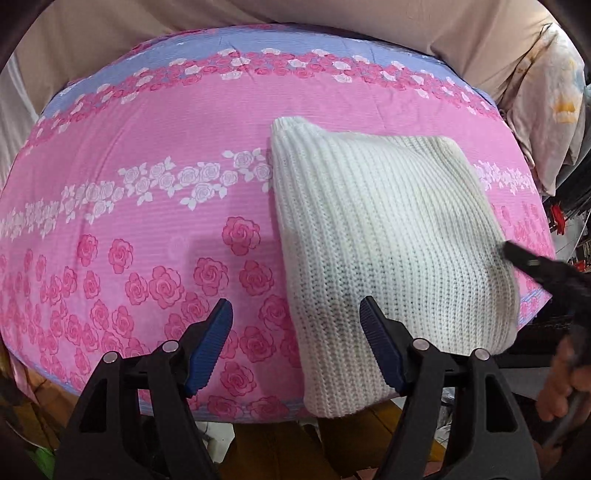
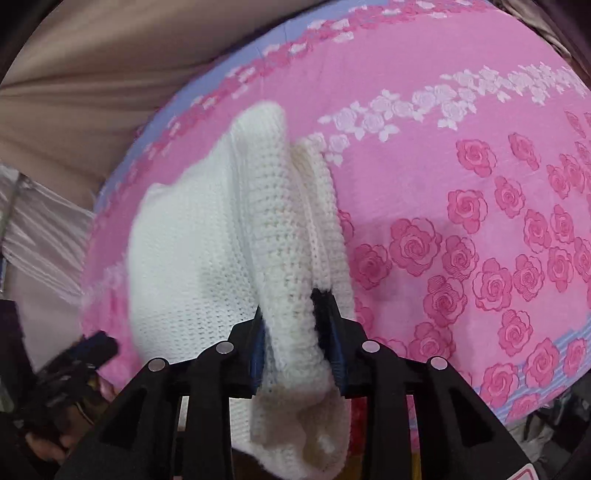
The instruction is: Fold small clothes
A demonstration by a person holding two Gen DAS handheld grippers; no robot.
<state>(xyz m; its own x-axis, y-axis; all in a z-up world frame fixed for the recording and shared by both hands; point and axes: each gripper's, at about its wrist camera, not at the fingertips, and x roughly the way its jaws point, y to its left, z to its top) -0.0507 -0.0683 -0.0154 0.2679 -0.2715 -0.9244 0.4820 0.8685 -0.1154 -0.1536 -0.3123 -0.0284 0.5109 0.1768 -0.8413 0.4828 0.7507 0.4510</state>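
Observation:
A white ribbed knit garment (image 1: 384, 240) lies folded on the pink rose-print bed cover (image 1: 147, 155), on its right half, with the near edge hanging over the front. My left gripper (image 1: 295, 317) is open and empty, hovering just above the garment's near left edge. My right gripper (image 2: 291, 317) is shut on a bunched fold of the white knit garment (image 2: 207, 236) and lifts it off the cover (image 2: 461, 155). The right gripper also shows at the right edge of the left wrist view (image 1: 524, 258). The left gripper shows blurred at the lower left of the right wrist view (image 2: 88, 347).
Beige curtain fabric (image 1: 332, 22) hangs behind the bed. Pale bedding (image 1: 546, 110) is piled at the far right. A wooden floor (image 1: 273, 443) shows below the bed's front edge.

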